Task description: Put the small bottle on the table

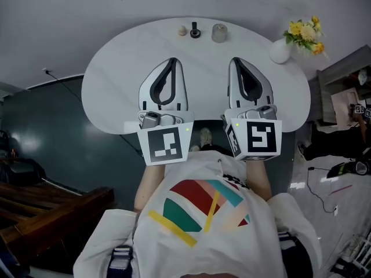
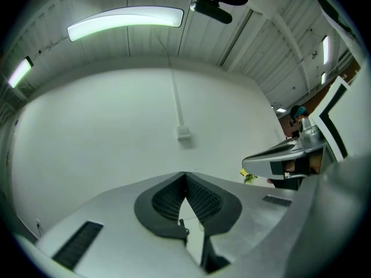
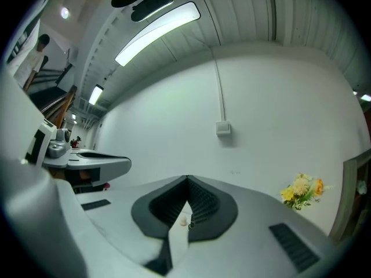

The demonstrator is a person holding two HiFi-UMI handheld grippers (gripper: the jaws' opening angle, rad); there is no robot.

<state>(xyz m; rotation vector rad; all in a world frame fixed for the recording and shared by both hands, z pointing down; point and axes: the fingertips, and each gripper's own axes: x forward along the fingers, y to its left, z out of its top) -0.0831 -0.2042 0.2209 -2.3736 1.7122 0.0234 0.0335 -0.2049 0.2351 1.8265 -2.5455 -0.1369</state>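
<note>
We hold both grippers side by side over the near half of the white oval table [image 1: 116, 86], each pointing away from us toward its far edge. The left gripper [image 1: 172, 60] has its jaws brought together, the dark ribbed pads meeting at the tips with nothing between them. The right gripper [image 1: 236, 60] is the same, closed tip to tip and empty. Through the narrow slit below its tips we only glimpse two tiny things far off on the table. Whether either gripper rests on the table or hangs just above it, we cannot tell.

The small bottle [image 1: 195, 30] (dark and narrow-necked, as far as we can make it out at this distance) stands upright at the far edge of the table, well apart from both grippers. Just to its left sits a small beige rounded piece [image 1: 182, 30], and just to its right a grey cup [image 1: 219, 33]. The three form a short row, close together but not touching.

At the table's right end a white vase [image 1: 280, 51] holds yellow flowers [image 1: 306, 32]. The flowers also show at the right of the right gripper view, against the pale wall. On that wall a small box [image 3: 223, 128] sits at the bottom of a thin vertical conduit. Each gripper view catches the other gripper's side at its edge.
</note>
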